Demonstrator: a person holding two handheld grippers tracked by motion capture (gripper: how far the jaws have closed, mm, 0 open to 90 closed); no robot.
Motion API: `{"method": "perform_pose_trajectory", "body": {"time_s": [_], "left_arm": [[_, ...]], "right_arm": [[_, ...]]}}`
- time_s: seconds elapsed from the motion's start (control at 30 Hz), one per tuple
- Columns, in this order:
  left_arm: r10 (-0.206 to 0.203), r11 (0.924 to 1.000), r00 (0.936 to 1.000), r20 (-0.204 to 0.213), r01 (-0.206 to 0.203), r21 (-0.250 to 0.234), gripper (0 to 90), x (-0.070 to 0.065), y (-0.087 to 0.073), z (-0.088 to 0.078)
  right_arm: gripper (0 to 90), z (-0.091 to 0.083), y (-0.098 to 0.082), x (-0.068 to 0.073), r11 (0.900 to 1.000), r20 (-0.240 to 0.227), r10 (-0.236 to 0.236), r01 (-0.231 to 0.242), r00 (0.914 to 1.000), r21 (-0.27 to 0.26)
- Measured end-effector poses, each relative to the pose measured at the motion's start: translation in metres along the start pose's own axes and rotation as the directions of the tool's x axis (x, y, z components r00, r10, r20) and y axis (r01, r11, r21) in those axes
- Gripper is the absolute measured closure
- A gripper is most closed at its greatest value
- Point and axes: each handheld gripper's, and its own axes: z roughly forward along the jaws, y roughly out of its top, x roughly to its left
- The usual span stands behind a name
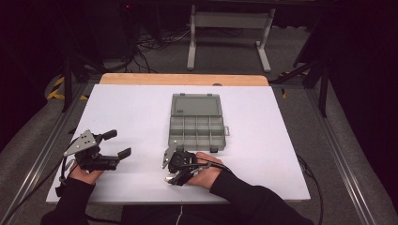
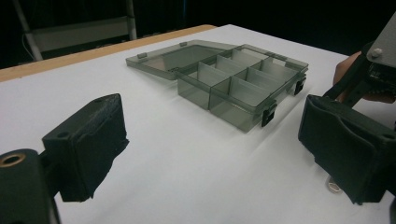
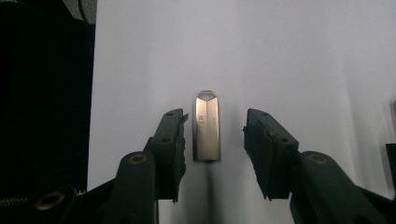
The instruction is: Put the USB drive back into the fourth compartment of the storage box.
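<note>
A small silver metal USB stick (image 3: 207, 128) lies flat on the white table (image 1: 263, 154), lengthwise between the jaws of my right gripper (image 3: 214, 122). The left pad sits right beside the stick's edge, while the right pad stands off with a clear gap, so the gripper is open around it. In the high view my right gripper (image 1: 173, 174) points down at the table's near middle, just in front of the box. My left gripper (image 1: 118, 144) rests at the near left, open wide and holding nothing (image 2: 212, 149).
A translucent grey compartment box (image 1: 197, 131) lies open mid-table with its lid (image 1: 196, 104) folded back flat; its compartments (image 2: 243, 88) look bare. A wooden strip (image 1: 183, 78) runs along the table's far edge. Beyond it are a stand and cables on the floor.
</note>
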Motion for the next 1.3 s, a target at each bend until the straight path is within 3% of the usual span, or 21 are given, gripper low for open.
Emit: {"method": "perform_pose_trajectory", "body": {"time_s": [0.2, 0.3, 0.8, 1.3], "left_arm": [[0.002, 1.0000, 1.0000, -0.004, -0.002, 0.002, 8.6, 0.001, 0.000, 0.000], [0.002, 1.0000, 1.0000, -0.003, -0.002, 0.003, 8.5, 0.000, 0.000, 0.000], [0.005, 1.0000, 1.0000, -0.007, -0.005, -0.003, 8.6, 0.001, 0.000, 0.000], [-0.001, 1.0000, 1.0000, -0.008, 0.001, 0.002, 8.6, 0.001, -0.001, 0.000]], "right_arm": [[75.2, 0.002, 0.001, 0.004, 1.000, 0.014, -0.027, 0.027, 0.9995, 0.014], [78.4, 0.003, 0.001, 0.005, 0.999, 0.016, -0.039, 0.039, 0.9991, 0.014], [79.1, 0.002, 0.001, 0.006, 0.999, 0.032, -0.035, 0.035, 0.9989, 0.008], [79.1, -0.033, -0.001, 0.000, 0.998, 0.062, -0.019, 0.023, 0.9979, -0.060]]}}
